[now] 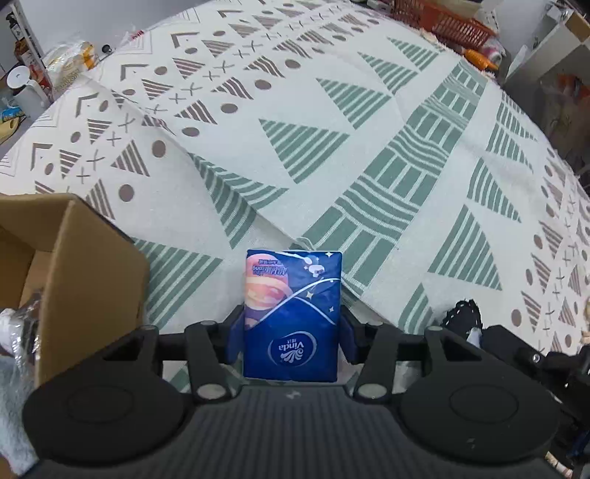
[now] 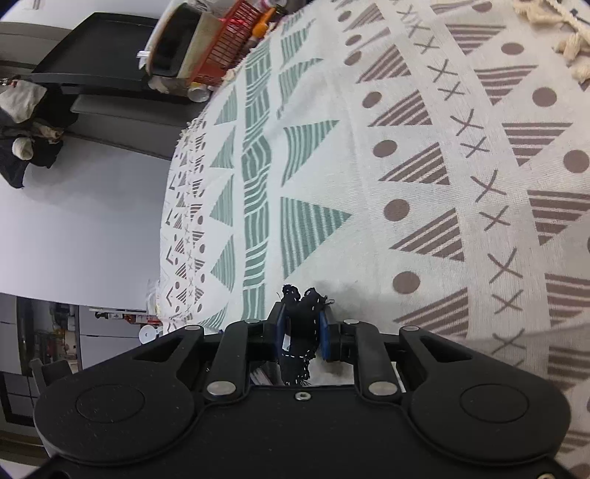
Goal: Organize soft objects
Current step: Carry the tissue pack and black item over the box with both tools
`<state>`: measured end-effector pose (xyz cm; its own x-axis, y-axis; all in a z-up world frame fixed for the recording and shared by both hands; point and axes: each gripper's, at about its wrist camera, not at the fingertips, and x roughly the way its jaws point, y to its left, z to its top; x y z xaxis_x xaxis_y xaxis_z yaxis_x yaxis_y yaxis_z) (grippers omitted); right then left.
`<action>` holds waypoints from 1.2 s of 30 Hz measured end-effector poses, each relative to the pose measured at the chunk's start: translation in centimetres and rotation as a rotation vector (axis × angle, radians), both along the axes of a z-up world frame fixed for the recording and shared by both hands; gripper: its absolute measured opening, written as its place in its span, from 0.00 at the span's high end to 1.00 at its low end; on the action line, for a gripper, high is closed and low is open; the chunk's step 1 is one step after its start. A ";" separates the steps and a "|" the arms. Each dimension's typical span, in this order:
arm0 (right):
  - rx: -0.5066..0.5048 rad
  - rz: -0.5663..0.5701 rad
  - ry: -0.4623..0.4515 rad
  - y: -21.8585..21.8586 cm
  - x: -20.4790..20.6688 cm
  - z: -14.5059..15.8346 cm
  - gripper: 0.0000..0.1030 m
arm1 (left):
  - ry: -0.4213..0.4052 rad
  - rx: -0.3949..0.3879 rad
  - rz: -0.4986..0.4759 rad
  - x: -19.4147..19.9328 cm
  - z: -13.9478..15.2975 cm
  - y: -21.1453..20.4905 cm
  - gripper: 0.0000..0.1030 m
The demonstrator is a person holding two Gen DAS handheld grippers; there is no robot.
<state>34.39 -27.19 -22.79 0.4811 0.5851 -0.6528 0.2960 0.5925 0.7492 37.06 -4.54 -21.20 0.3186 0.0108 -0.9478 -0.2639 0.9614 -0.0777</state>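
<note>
My left gripper [image 1: 291, 324] is shut on a blue Vinda tissue pack [image 1: 291, 313], held above the patterned blanket [image 1: 332, 129]. An open cardboard box [image 1: 73, 280] stands just to its left. My right gripper [image 2: 302, 324] is shut on a bunched black cloth with white stitching [image 2: 298, 331], held above the blanket [image 2: 368, 165]. The black cloth also shows at the lower right of the left wrist view [image 1: 462, 317].
A red basket [image 1: 442, 18] and clutter sit at the blanket's far edge. A bag of items [image 1: 70, 62] lies at the far left. In the right wrist view a black tray table [image 2: 96, 51] and a red basket [image 2: 228, 44] lie beyond the blanket, with white floor [image 2: 73, 221] at left.
</note>
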 end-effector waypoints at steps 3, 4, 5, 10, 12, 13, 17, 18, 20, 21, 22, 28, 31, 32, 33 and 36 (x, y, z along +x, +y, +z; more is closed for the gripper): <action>-0.007 0.003 -0.021 0.4 -0.5 1.1 0.81 | -0.021 -0.015 0.002 -0.6 1.2 0.1 0.51; -0.009 0.002 -0.028 0.5 -0.6 1.5 0.81 | -0.029 -0.019 0.000 -0.9 1.6 0.1 0.51; -0.011 0.001 -0.036 0.6 -0.8 1.9 0.81 | -0.039 -0.019 -0.004 -1.2 2.1 0.2 0.51; -0.007 0.007 -0.094 1.4 -1.7 4.2 0.81 | -0.048 -0.047 0.008 -2.8 4.3 1.1 0.51; -0.012 0.013 -0.114 2.0 -2.0 5.2 0.81 | -0.071 -0.050 0.006 -3.6 5.4 1.6 0.51; -0.014 0.015 -0.123 2.2 -2.3 5.6 0.81 | -0.082 -0.050 0.005 -4.0 5.9 1.8 0.51; -0.030 0.034 -0.153 3.3 -3.2 7.4 0.81 | -0.117 -0.066 0.015 -5.4 7.7 3.0 0.51; -0.036 0.042 -0.161 3.7 -3.4 7.8 0.81 | -0.125 -0.070 0.019 -5.7 8.1 3.3 0.51; -0.043 0.058 -0.179 4.5 -3.8 8.8 0.81 | -0.144 -0.079 0.031 -6.4 9.0 4.2 0.51; -0.044 0.064 -0.187 4.8 -4.0 9.2 0.81 | -0.152 -0.086 0.038 -6.7 9.3 4.6 0.51; -0.045 0.071 -0.197 5.3 -4.2 9.6 0.81 | -0.163 -0.093 0.045 -7.1 9.8 5.1 0.51; -0.051 0.126 -0.239 8.8 -5.2 11.6 0.81 | -0.217 -0.122 0.096 -9.1 12.1 8.8 0.51; -0.061 0.151 -0.251 10.6 -5.6 12.2 0.81 | -0.241 -0.124 0.110 -9.6 12.8 11.0 0.51; -0.062 0.156 -0.253 11.2 -5.7 12.3 0.81 | -0.247 -0.124 0.119 -9.9 13.0 11.9 0.51; -0.063 0.160 -0.254 11.7 -5.8 12.4 0.81 | -0.253 -0.128 0.132 -10.0 13.2 12.8 0.51; -0.069 0.176 -0.261 13.3 -6.1 12.8 0.82 | -0.262 -0.135 0.157 -10.6 13.5 15.1 0.51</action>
